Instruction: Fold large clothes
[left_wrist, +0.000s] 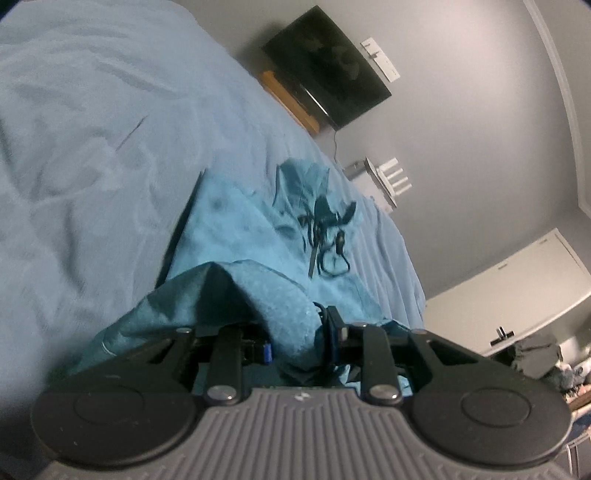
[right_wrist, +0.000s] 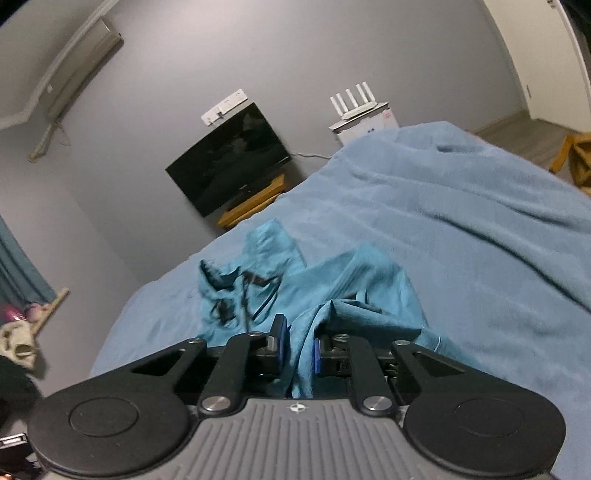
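While both grippers hold a fold of the same teal garment (left_wrist: 236, 236), most of it lies spread on the bed (left_wrist: 81, 140), which is covered by a light blue blanket. The left gripper (left_wrist: 293, 341) has its jaws clamped on a bunched edge of the cloth, which rises in a peak just ahead of its fingers and drapes over them. The right gripper (right_wrist: 298, 345) likewise pinches a strip of the fabric between its blue pads (right_wrist: 279, 332), the cloth hanging down through the narrow gap. Farther up the garment, near its dark collar, black drawstrings (right_wrist: 243, 299) lie tangled on the fabric. Beyond the bed a dark television (right_wrist: 231, 158) stands on a wooden stand against the grey wall, and a white router (right_wrist: 356, 101) with upright antennas sits on a white box beside it.
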